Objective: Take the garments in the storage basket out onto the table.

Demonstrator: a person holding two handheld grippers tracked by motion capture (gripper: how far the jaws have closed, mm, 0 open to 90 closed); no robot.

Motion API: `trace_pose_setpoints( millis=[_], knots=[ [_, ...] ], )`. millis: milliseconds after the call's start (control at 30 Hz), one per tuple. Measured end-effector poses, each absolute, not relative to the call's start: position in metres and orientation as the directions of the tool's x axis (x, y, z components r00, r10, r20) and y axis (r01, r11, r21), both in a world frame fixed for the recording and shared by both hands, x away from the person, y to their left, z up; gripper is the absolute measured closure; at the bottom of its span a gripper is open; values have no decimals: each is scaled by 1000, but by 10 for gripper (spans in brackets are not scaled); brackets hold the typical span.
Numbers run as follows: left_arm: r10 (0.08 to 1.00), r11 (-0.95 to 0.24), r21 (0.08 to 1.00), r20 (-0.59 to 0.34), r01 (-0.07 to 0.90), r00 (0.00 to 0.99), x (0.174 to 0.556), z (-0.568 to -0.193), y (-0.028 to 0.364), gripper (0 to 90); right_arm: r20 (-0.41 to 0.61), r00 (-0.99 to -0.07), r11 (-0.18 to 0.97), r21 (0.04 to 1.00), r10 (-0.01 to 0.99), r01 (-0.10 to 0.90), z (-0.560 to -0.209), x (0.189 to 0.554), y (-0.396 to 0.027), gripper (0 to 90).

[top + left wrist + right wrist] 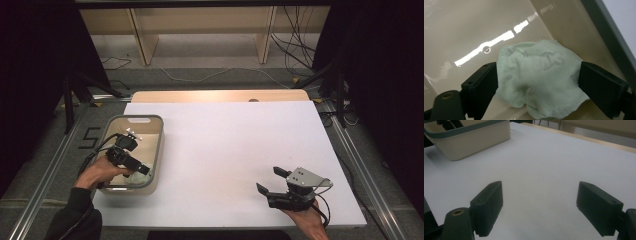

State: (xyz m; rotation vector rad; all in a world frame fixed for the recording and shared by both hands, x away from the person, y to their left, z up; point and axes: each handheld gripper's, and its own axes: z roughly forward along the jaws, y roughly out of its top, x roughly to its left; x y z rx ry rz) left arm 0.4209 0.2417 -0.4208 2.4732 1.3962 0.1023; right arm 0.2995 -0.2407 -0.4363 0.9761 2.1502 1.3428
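Cloth (pixel 539 80), pale green w/ faint grey print we can't read, sits in the basin (pixel 461 22) btwn our left claw's (pixel 537 86) wide jaws; right claw (pixel 540 207) wide, nothing btwn.

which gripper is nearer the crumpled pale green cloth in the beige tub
Left. The left gripper is down inside the beige plastic tub, open jaws either side of the crumpled pale green cloth. The right gripper hovers over the white table, far from the tub.
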Motion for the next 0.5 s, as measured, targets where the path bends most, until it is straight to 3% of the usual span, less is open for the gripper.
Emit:
trace_pose_setpoints(
  millis=[500],
  knots=[
    [850, -500, 151, -105, 853, 517, 426, -441, 233, 191, 12, -666, 290, 895, 746, 340, -437, 300, -239, 225]
  ],
)
